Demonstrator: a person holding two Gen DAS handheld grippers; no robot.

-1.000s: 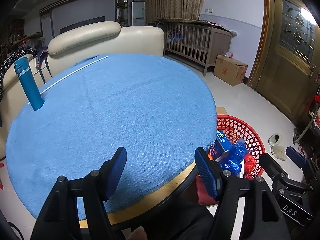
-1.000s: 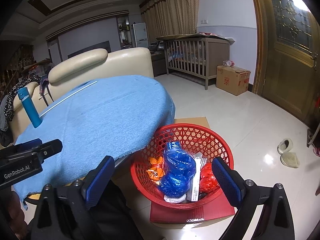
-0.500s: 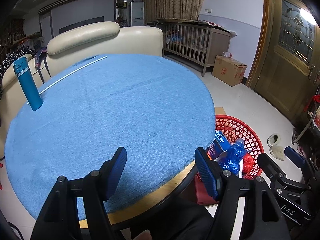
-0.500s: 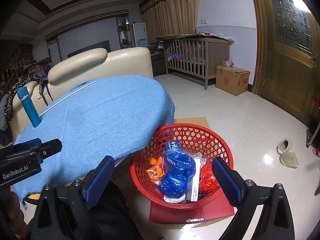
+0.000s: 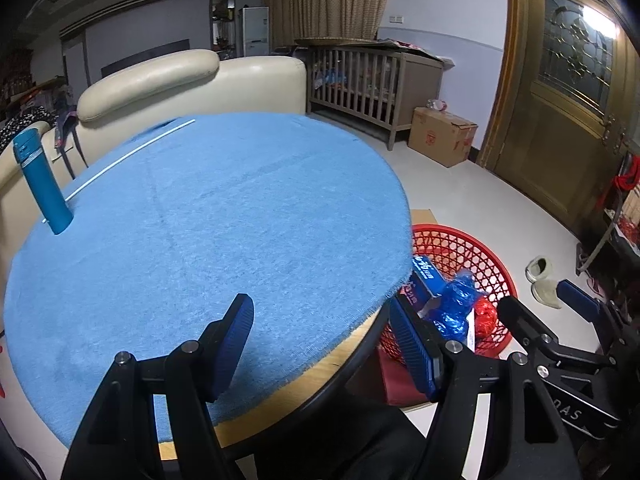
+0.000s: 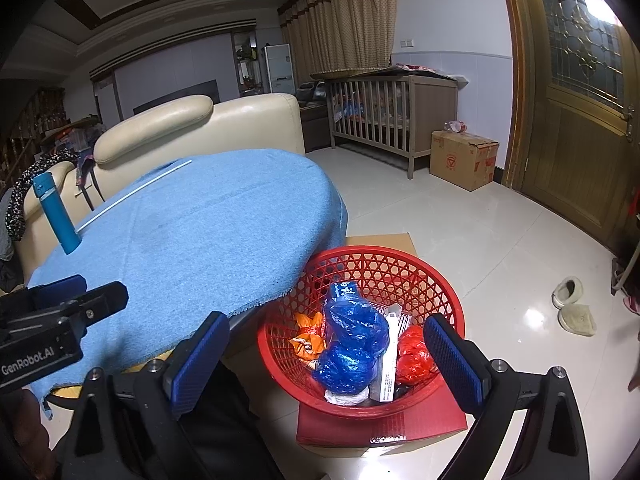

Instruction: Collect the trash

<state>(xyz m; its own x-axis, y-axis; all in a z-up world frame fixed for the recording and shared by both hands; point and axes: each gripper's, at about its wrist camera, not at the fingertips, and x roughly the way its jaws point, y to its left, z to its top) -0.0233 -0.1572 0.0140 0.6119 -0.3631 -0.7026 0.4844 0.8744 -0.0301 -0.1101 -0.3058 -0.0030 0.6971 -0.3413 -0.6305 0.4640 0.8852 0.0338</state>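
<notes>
A red mesh basket [image 6: 440, 280] stands on the floor beside the round table [image 6: 200, 220], which is covered with a blue cloth. In it lie crumpled blue plastic bags [image 6: 352, 344], a red bag [image 6: 412, 356], an orange wrapper [image 6: 308, 340] and a white box [image 6: 390, 368]. My right gripper [image 6: 326, 328] hangs open above the basket, nothing between its fingers. Over the table's near edge [image 5: 340, 336], my left gripper [image 5: 320, 312] is open and empty. The left wrist view also shows the basket [image 5: 452, 240] with a blue carton [image 5: 426, 280] leaning in it.
A blue bottle [image 5: 40, 184] stands upright at the table's far left, next to a thin white rod [image 5: 128, 160]. Behind are a cream sofa [image 5: 180, 80], a wooden crib [image 6: 384, 112] and a cardboard box [image 6: 464, 160]. Slippers [image 6: 572, 304] lie on the tiled floor. A red box [image 6: 380, 424] sits under the basket.
</notes>
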